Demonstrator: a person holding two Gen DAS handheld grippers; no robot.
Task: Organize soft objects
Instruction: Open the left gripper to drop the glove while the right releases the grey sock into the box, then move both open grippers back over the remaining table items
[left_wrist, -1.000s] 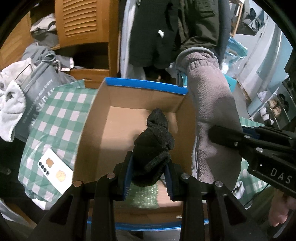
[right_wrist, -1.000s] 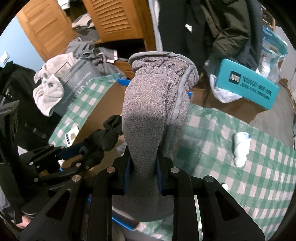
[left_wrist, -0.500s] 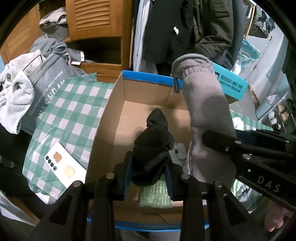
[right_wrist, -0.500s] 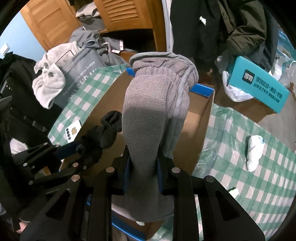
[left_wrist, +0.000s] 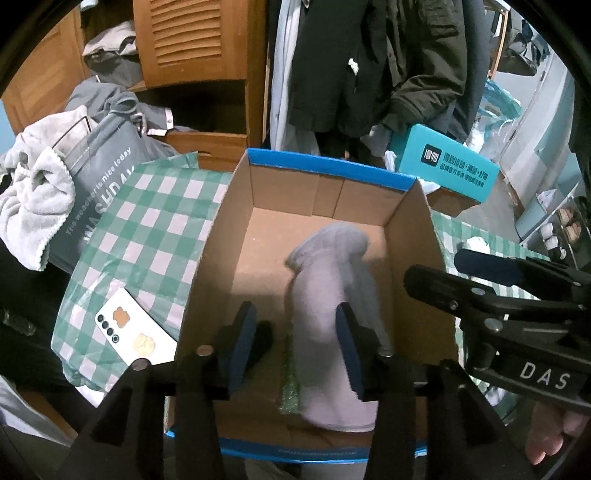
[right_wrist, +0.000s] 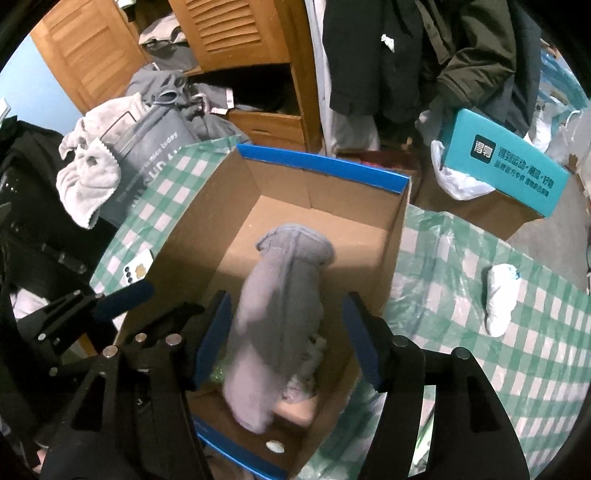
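A cardboard box with a blue rim (left_wrist: 325, 173) (right_wrist: 321, 166) stands on the green checked cloth. A grey fleece glove (left_wrist: 332, 295) (right_wrist: 280, 306) is blurred inside the box, free of both grippers. My left gripper (left_wrist: 295, 343) is open over the box's near end; a black glove (left_wrist: 260, 347) lies just past its left finger, mostly hidden. My right gripper (right_wrist: 286, 338) is open above the box, its fingers either side of the grey glove. A green spongy piece (left_wrist: 288, 387) lies on the box floor.
A white phone (left_wrist: 135, 332) lies on the cloth left of the box. A white crumpled item (right_wrist: 500, 295) lies on the cloth to the right. A teal box (right_wrist: 506, 162), hanging coats, a wooden cupboard and a grey laundry bag (left_wrist: 99, 184) stand behind.
Both grippers have opened. The grey glove has dropped from the right gripper into the box, and the black glove has dropped from the left gripper to the box floor.
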